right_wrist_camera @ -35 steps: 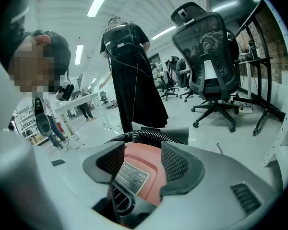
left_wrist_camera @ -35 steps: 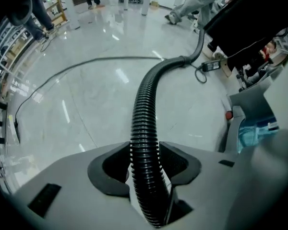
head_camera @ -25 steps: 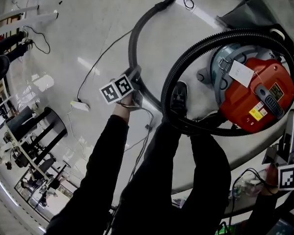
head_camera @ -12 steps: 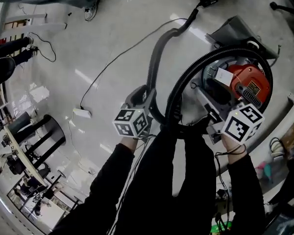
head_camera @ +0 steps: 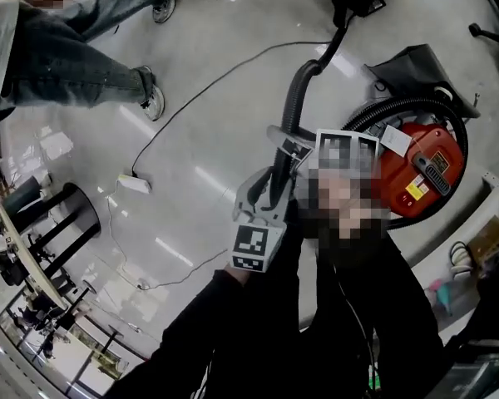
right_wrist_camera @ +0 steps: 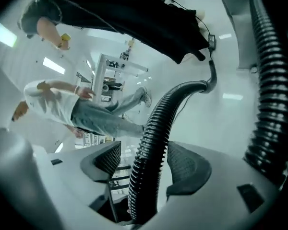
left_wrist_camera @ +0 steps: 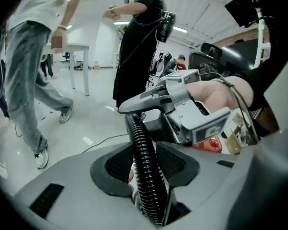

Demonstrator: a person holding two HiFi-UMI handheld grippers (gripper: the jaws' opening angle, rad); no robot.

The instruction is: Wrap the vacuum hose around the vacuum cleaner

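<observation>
A red and grey vacuum cleaner (head_camera: pixel 420 169) stands on the floor at the right, with a black ribbed hose (head_camera: pixel 303 81) looped round its top and running off up the floor. My left gripper (head_camera: pixel 270 191) is shut on the raised hose (left_wrist_camera: pixel 144 171); its jaws have just been closing. Just beyond it, my right gripper (head_camera: pixel 284 150) straddles the same hose (right_wrist_camera: pixel 149 143). Its jaws (right_wrist_camera: pixel 144 171) have just been opening, and small gaps show between the pads and the hose. A mosaic patch hides part of the right gripper in the head view.
A person in jeans (head_camera: pixel 83 65) stands at the upper left. A thin cable (head_camera: pixel 191 106) runs across the floor to a white adapter (head_camera: pixel 133 184). A dark bag (head_camera: pixel 416 65) lies behind the vacuum. A black stand (head_camera: pixel 58 214) is at the left.
The left gripper has risen with the hose. The right gripper has swung in from the far right onto the hose just beyond the left one. A person in jeans has come into view.
</observation>
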